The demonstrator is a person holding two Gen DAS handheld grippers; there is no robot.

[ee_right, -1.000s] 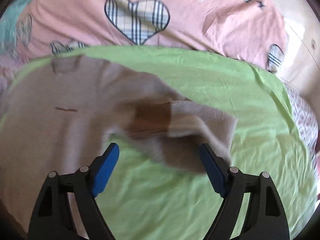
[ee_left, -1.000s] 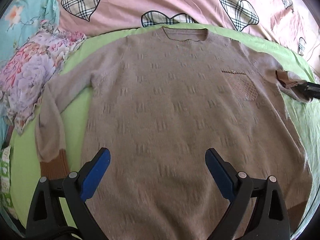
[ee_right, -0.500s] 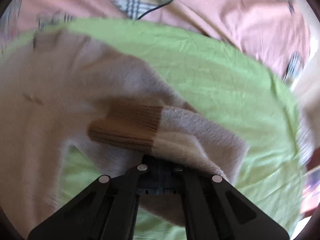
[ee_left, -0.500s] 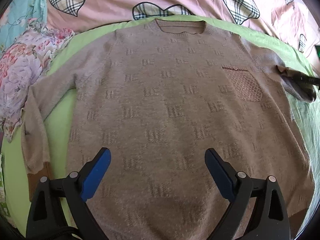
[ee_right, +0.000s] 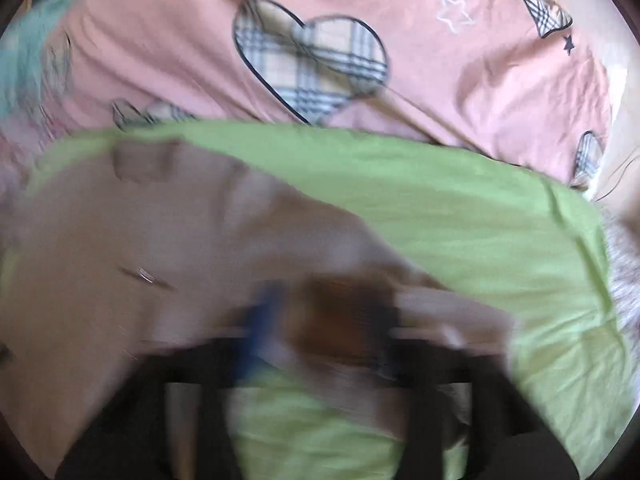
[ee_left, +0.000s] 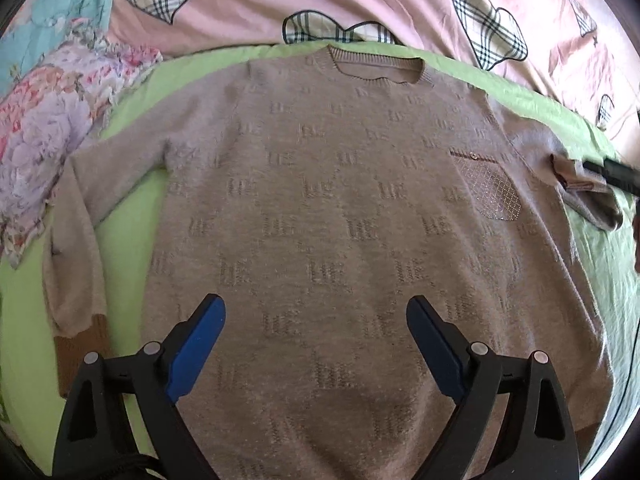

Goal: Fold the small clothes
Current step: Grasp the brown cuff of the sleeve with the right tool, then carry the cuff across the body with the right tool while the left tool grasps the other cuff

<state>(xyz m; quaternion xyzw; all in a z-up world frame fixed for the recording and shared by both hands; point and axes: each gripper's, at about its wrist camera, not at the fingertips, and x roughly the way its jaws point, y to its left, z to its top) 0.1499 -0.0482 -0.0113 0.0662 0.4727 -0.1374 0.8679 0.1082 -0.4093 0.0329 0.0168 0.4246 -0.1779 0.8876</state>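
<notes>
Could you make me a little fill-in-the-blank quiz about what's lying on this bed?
1. The sweater lies spread flat on a ____ sheet.
2. The cuff of its sleeve is ____ in colour.
3. The pink bedcover is printed with plaid ____.
4. The jaws of the left gripper stand ____, with nothing between them.

Missing words: green; brown; hearts; open
</notes>
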